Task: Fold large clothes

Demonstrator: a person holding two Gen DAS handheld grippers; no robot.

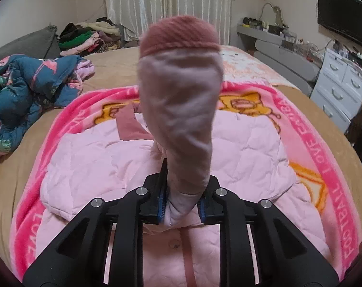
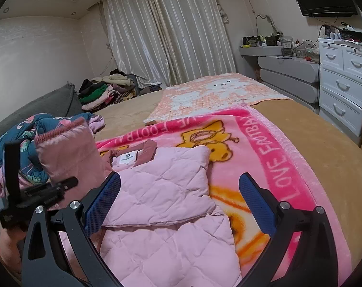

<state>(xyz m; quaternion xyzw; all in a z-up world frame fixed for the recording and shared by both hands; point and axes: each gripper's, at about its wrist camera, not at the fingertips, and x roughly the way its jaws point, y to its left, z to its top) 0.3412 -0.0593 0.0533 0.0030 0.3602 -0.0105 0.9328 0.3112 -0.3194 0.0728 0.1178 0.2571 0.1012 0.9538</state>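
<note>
A pale pink quilted jacket [image 1: 97, 157] lies on a pink cartoon blanket [image 1: 324, 167] on the bed; it also shows in the right wrist view [image 2: 161, 191]. My left gripper [image 1: 182, 205] is shut on the jacket's sleeve [image 1: 181, 110], which stands lifted with its dark pink ribbed cuff [image 1: 181, 33] on top. In the right wrist view the lifted sleeve [image 2: 68, 153] and the left gripper [image 2: 37, 193] are at the left. My right gripper [image 2: 178, 203] is open and empty, low over the jacket's folded right side.
A blue flamingo-print garment [image 1: 25, 88] is heaped at the left of the bed. A pile of clothes [image 2: 104, 91] sits by the curtains. A peach blanket [image 2: 216, 91] lies farther back. Grey and white drawers [image 2: 343, 81] stand at the right.
</note>
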